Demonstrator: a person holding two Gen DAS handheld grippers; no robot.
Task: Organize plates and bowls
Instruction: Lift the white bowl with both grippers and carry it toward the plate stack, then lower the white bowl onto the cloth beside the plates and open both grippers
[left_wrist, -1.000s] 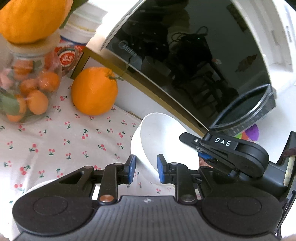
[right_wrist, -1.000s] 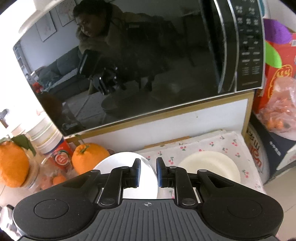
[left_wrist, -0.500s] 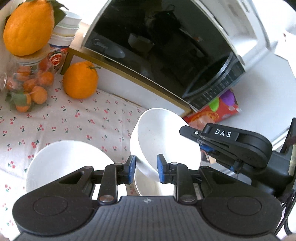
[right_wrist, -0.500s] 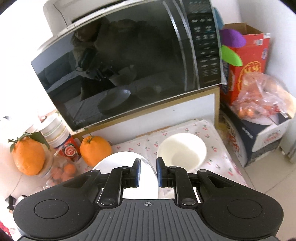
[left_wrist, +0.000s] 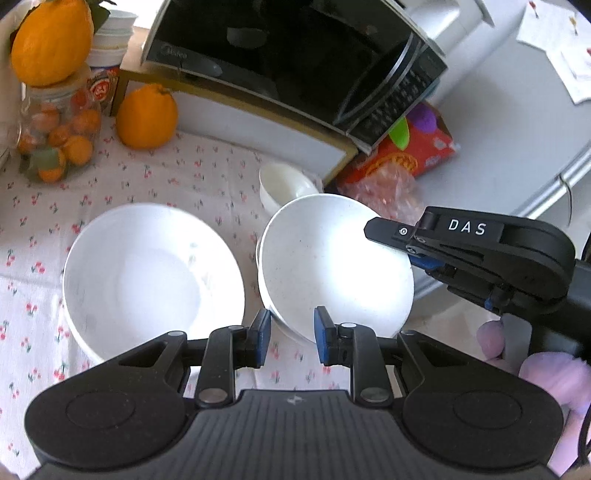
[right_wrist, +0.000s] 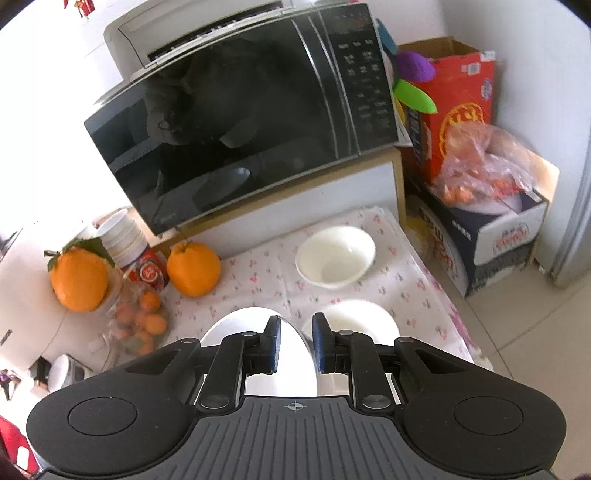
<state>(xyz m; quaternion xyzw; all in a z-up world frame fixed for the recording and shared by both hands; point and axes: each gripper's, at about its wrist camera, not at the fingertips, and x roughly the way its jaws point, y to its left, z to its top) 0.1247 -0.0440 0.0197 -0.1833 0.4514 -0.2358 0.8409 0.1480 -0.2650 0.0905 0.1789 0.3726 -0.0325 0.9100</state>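
A white plate hangs tilted above the cherry-print tablecloth. My left gripper is shut on its near rim. My right gripper is shut on its right rim, and its fingers show at the plate's edge in the left wrist view. From the right wrist the plate appears nearly edge-on. Just under it stands a white bowl. A larger white bowl sits to the left. A small cream bowl sits further back, by the microwave stand.
A black microwave on a stand fills the back. An orange, a jar of small oranges and stacked cups stand at the back left. A red carton and a fruit bag lie beyond the table's right edge.
Both grippers have drawn back from the microwave and risen with the plate still held. The large bowl, the bowl under the plate and more tablecloth have come into view.
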